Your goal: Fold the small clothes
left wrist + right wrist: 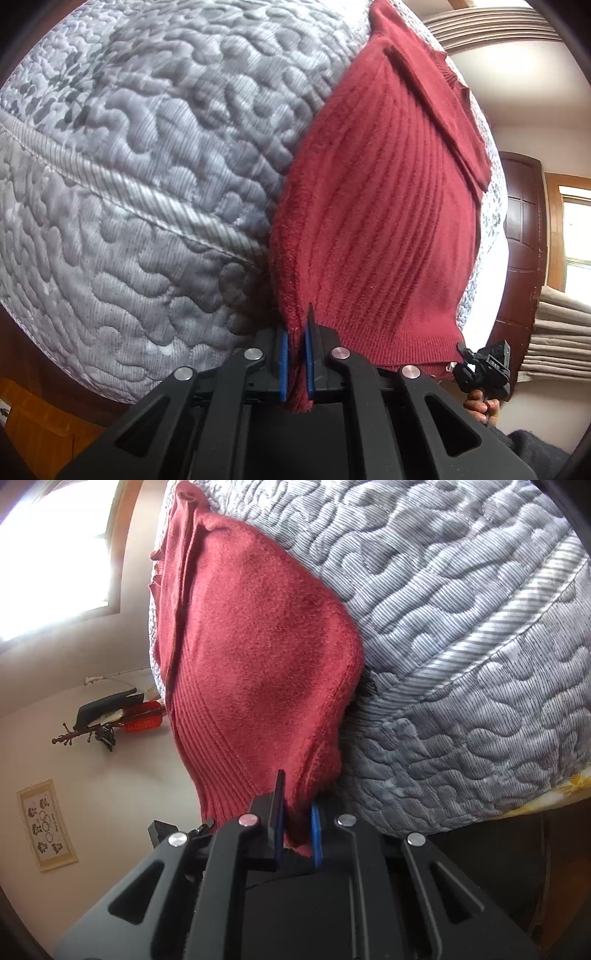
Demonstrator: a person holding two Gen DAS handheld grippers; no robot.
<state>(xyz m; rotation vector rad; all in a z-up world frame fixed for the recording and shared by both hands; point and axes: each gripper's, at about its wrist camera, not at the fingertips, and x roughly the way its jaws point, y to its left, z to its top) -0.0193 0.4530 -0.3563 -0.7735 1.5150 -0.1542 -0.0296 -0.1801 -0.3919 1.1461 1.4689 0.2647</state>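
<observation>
A dark red ribbed knit sweater (388,206) hangs over the edge of a grey quilted mattress (147,147). My left gripper (296,332) is shut on the sweater's lower hem corner, with red cloth pinched between its blue pads. In the right wrist view the same sweater (258,657) drapes down the mattress (461,627), and my right gripper (298,812) is shut on the other hem corner. A sleeve lies folded across the sweater's upper part. The right gripper (484,365) shows at the lower right of the left wrist view, held by a hand (480,406).
A dark wooden door (524,236) and a bright window (576,236) stand beyond the mattress. A coat rack with a black item and a red basket (110,720) and a framed picture (46,825) hang on the wall. Wooden floor (44,428) lies below the mattress.
</observation>
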